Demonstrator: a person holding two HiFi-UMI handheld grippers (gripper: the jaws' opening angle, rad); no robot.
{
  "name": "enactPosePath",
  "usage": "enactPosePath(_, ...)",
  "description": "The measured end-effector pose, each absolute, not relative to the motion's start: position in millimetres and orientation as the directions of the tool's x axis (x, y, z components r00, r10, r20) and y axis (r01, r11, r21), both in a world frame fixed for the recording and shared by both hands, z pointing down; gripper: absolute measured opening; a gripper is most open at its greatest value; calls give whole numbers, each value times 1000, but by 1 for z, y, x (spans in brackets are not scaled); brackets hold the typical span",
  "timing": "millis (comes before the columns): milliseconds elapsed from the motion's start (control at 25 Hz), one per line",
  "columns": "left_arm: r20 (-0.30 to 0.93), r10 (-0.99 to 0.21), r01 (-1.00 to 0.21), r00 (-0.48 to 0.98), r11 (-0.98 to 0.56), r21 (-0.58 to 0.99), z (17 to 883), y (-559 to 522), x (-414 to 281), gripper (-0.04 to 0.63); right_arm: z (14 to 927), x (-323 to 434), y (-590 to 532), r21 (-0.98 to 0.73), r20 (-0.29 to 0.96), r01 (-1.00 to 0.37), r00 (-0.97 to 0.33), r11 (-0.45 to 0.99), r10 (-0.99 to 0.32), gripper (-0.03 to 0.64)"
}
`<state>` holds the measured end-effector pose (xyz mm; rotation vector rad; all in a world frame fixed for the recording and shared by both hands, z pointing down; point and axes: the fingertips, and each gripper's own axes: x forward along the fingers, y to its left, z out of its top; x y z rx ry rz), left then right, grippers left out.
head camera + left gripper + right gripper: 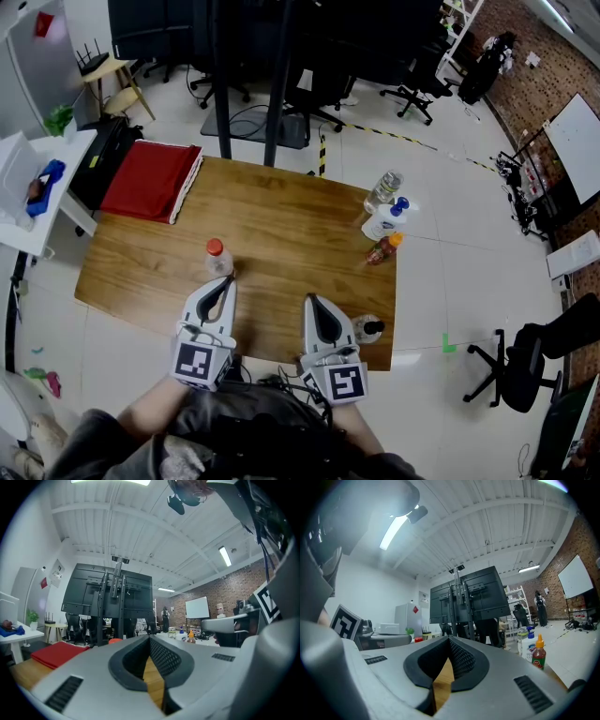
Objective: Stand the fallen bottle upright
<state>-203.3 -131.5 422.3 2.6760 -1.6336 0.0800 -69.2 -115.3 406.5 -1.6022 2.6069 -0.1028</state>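
- Left gripper [226, 282] is held low over the near edge of the counter [281, 220]. Its jaws are closed tip to tip with nothing between them.
- Right gripper [312, 299] is held alongside it, a little apart. Its jaws are also closed and empty, and only wood shows in the slot behind the tips.
- Black-capped bottle [366, 329] is just right of the right gripper, by the counter's near right corner and not touching the gripper. It is small and clear and looks to be lying on its side with the cap toward the right edge, though I can't be sure from the head view.
- Red-capped bottle [217, 259] is just beyond the left gripper's tips. It is clear and stands upright, clear of the jaws.
- Three more bottles stand clustered at the far right edge. Nearest is a sauce bottle [382, 249] with an orange cap, then a white bottle [385, 223] with a blue top, then a clear bottle [383, 190].
- Red cloth [150, 180] lies folded on the far left corner.
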Motion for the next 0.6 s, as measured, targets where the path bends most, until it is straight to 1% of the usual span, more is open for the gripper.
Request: enactPosePath(600,81,-896,-899,437,-439,-7,433,-144,-210,9,415,-77,-124,-92,-1,-881,-466,464,-885,8)
